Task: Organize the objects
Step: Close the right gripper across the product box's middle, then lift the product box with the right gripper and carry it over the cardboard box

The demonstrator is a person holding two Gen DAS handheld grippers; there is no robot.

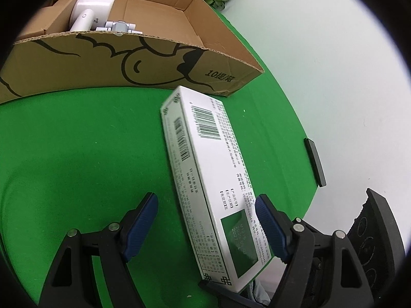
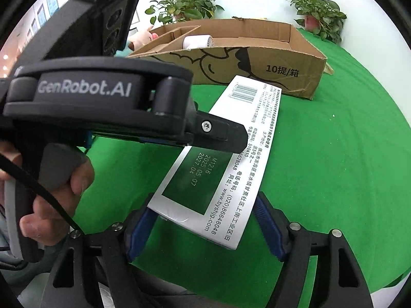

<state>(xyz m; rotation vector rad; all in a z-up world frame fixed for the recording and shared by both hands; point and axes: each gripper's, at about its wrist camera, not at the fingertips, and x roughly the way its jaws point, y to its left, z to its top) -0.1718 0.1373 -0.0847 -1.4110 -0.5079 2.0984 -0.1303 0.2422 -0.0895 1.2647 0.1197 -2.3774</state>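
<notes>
I'm holding the white carton between my right gripper's half-closed pads, my left gripper gaping around it, both nearing the table's near edge.

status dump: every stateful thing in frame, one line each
left tool: open, straddling the white carton, left pad clear of it.
right tool: shut on the white carton's near end.
white carton: gripped, far end pointing at the cardboard box.
cardboard box: top open, white items inside.
</notes>
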